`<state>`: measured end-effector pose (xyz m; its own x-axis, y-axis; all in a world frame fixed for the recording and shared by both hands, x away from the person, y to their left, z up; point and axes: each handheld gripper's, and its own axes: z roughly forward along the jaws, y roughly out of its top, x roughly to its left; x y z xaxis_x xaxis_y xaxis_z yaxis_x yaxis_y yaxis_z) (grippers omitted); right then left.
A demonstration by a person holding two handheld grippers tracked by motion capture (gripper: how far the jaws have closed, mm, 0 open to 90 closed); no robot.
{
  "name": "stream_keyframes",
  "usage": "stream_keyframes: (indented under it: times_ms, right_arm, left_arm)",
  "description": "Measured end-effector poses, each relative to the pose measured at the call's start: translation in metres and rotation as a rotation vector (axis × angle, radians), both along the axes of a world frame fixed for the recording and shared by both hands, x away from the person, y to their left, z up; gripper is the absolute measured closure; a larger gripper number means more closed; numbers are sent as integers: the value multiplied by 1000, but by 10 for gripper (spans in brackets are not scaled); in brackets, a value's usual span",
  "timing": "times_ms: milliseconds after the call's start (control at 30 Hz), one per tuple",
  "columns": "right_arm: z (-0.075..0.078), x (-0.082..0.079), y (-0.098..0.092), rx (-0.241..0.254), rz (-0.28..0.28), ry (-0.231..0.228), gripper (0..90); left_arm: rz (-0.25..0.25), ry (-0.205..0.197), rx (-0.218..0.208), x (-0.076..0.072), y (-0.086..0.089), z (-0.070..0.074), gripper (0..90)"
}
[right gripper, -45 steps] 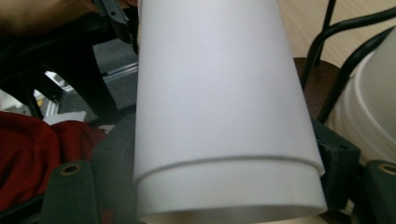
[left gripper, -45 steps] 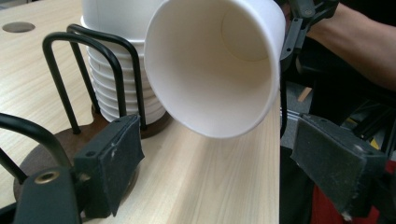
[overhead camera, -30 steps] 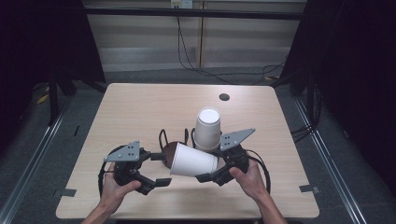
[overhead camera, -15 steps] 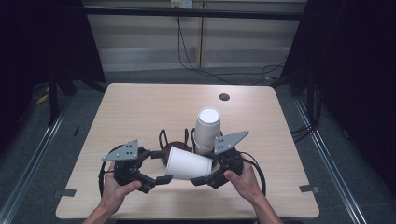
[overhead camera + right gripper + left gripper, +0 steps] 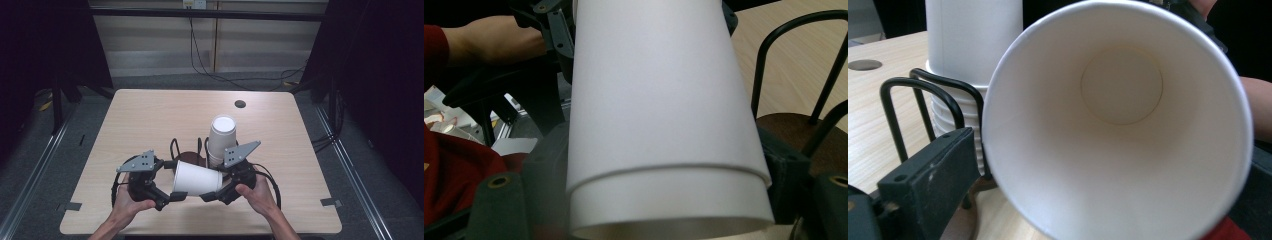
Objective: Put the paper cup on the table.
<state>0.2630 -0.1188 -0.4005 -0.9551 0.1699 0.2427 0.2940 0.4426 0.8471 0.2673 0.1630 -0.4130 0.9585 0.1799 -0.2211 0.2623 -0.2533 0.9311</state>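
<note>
Left hand-held gripper: jaws have just been opening, now wide, standing either side of the rim of the loose paper cup without pressing it. Right hand-held gripper clamps the cup's base end, so we carry it there alone. The cup lies on its side in the air above the near edge of the bench, mouth toward the left gripper; in the left gripper view it is empty.

Progress, as we judge it: one cup is off the stack, the handover to the right side looks done, and placing it is left.

Containers: wire cup holder near mid-bench has a stack of cups in one slot; the brown base beside it is bare.
</note>
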Motion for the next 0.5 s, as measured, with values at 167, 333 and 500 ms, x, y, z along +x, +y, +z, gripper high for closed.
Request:
stream_keyframes:
  times_ms: [167,333,500]
  right_arm:
    - [-2,-1,3,-7,14,4,244]
    - [-3,-1,6,-18,12,2,244]
    - [-3,-1,9,-23,15,2,244]
  left_arm:
    - [-13,6,-7,0,-1,-1,5]
    - [-27,5,-10,0,-3,-3,45]
    - [-31,9,-13,0,-3,-3,44]
